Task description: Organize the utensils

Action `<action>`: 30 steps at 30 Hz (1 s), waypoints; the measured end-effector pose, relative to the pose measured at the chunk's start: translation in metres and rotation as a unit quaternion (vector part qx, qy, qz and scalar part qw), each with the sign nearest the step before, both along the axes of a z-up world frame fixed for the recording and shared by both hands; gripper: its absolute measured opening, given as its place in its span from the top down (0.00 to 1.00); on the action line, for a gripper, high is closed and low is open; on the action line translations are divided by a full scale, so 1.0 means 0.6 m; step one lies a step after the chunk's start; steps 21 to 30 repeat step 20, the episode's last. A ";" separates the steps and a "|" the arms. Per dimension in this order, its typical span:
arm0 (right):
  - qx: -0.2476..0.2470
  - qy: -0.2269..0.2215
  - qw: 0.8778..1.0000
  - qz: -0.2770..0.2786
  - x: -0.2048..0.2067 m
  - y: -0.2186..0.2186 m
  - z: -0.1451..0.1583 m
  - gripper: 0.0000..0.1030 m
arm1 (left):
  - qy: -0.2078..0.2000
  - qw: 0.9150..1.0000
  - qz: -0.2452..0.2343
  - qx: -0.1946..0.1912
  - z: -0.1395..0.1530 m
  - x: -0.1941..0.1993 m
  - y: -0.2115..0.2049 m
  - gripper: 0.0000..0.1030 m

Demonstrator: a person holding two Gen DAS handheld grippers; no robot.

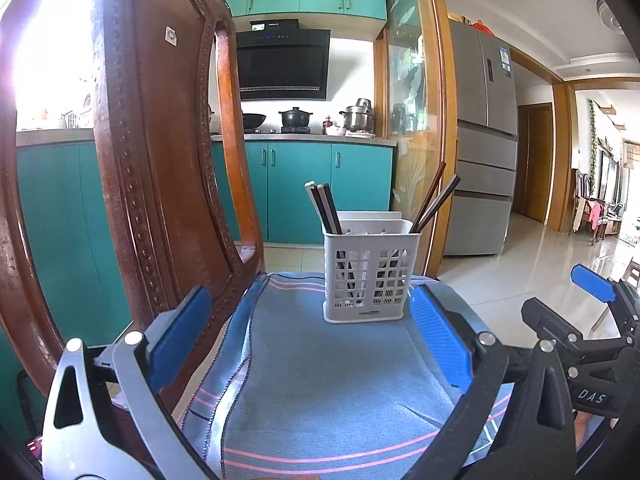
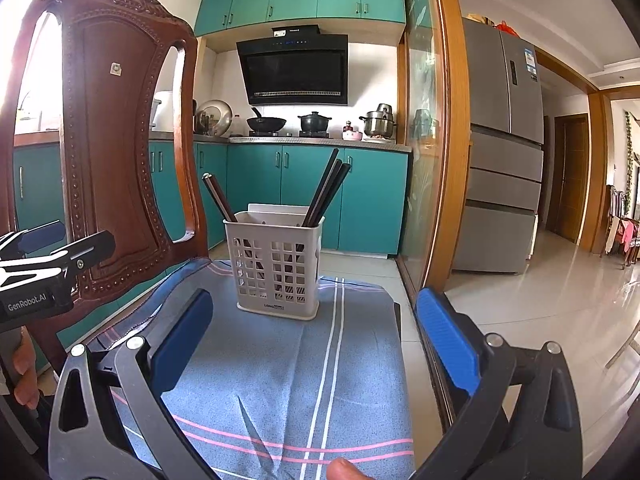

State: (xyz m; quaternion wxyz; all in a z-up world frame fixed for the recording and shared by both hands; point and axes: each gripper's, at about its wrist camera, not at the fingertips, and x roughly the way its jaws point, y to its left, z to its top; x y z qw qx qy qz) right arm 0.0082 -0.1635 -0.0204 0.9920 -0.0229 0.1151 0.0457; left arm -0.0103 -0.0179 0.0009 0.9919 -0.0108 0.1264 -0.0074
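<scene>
Carved wooden chair (image 1: 160,152) fills the left half of the left wrist view; its back rises right beside the blue cloth (image 1: 320,380) covering the table, lower centre of both frames. Cloth is bare apart from the white slotted utensil holder (image 1: 370,272), which stands upright at the far end, centre frame. Dark chopsticks (image 1: 326,208) lean out of its left corner, a second bunch (image 1: 434,200) out of its right corner. No loose utensils show on the cloth, so the sorting looks about done, or the next items are out of frame; can't tell which.

Left gripper (image 1: 316,344) is spread wide w/ nothing between its blue pads, low over the cloth near the chair. Right gripper (image 2: 316,344) is likewise wide and empty, holder straight ahead of it.

To do the next step well, I'd judge: approach the holder from above, not from the side, since the leaning sticks splay outward and a low sweep could tip the light basket. Keep the left gripper clear of the chair back.
</scene>
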 end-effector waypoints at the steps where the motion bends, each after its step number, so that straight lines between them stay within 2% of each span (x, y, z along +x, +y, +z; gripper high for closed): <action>1: 0.000 0.000 1.000 0.000 0.000 0.000 0.000 0.03 | 0.000 1.000 0.000 0.000 0.000 0.000 0.000 0.04; 13: -0.002 0.003 1.000 0.000 0.002 0.001 -0.001 0.03 | -0.003 1.000 0.008 0.020 -0.005 0.004 -0.008 0.04; 18: -0.004 0.014 1.000 0.000 0.012 0.002 -0.009 0.03 | 0.037 0.999 0.004 0.010 -0.015 0.024 -0.003 0.04; 20: -0.006 0.046 0.999 -0.003 0.032 0.003 -0.020 0.03 | 0.079 0.997 0.002 0.005 -0.029 0.046 0.000 0.03; 30: -0.006 0.046 0.999 -0.003 0.032 0.003 -0.020 0.03 | 0.079 0.997 0.002 0.005 -0.029 0.046 0.000 0.03</action>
